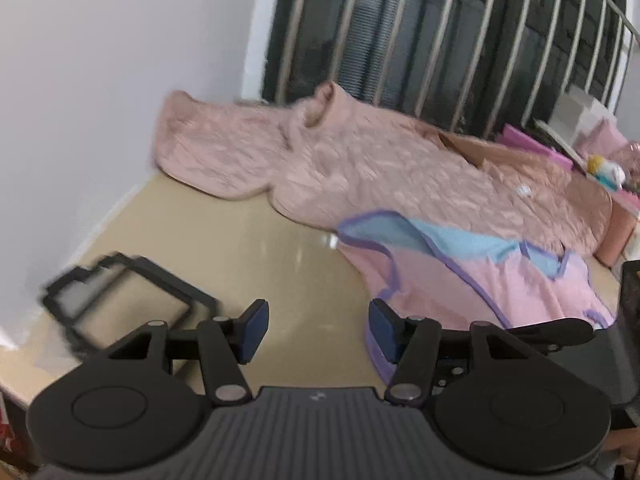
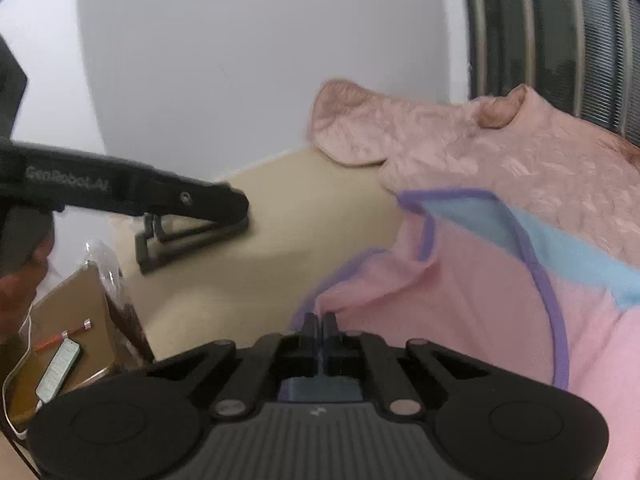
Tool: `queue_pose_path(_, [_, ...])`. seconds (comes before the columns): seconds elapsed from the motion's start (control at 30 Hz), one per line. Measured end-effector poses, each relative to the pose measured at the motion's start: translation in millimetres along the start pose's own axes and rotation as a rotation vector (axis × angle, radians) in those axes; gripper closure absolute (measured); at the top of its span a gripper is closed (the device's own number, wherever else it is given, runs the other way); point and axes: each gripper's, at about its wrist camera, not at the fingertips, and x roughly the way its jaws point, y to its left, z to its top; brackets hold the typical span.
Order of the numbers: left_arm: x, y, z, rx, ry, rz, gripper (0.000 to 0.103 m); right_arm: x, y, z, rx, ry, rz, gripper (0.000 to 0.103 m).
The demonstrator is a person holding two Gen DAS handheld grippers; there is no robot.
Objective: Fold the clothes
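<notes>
Black frames [image 1: 132,304] on beige table [image 1: 248,248], barred window [image 1: 440,40], phone [image 2: 58,368]

It looked like a home bedroom: a pink quilted bedspread [image 1: 400,168] lay rumpled across the upper middle of the frame, a barred window [image 1: 440,32] stood behind it, plain white walls [image 1: 120,80] closed the corner, and what was probably a soft toy [image 1: 606,170] sat blurred at the right edge.

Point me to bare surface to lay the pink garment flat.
Free: the beige surface between the white wall, the black frame and the pink garment. Crowded: the far side under the pink quilt, and the clutter by the window bars.
</notes>
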Motion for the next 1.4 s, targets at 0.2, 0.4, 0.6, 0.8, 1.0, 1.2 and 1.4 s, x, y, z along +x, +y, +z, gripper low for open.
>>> queue_pose_path(0.2, [42, -25, -7, 0.027, 0.067, -0.071, 0.047, -15, -14, -18, 0.120, -0.043, 0.011, 0.101])
queue_pose_path(0.4, [57, -35, -8, 0.033, 0.078, -0.103, 0.102, -13, -3, -16, 0.055, -0.048, -0.028, 0.101])
queue_pose_path(0.6, [14, -18, -30, -0.085, -0.017, 0.113, 0.102, -45, -5, -14, 0.059, -0.092, -0.054, 0.059])
queue_pose_path(0.8, [-12, -26, -51, -0.124, -0.073, 0.262, 0.043, -91, -29, -17, 0.031, -0.147, -0.208, 0.052])
queue_pose_path(1.0, [30, -57, -12, 0.087, -0.026, 0.166, 0.040, -113, -64, -24, 0.036, -0.132, -0.372, 0.052])
queue_pose_path(1.2, [60, -60, -23, 0.167, 0.072, 0.104, 0.042, -140, -106, -48, 0.174, -0.119, -0.374, 0.054])
queue_pose_path(1.4, [62, -30, -13, 0.116, 0.064, 0.210, 0.048, -132, -138, -34, 0.191, -0.121, -0.416, 0.062])
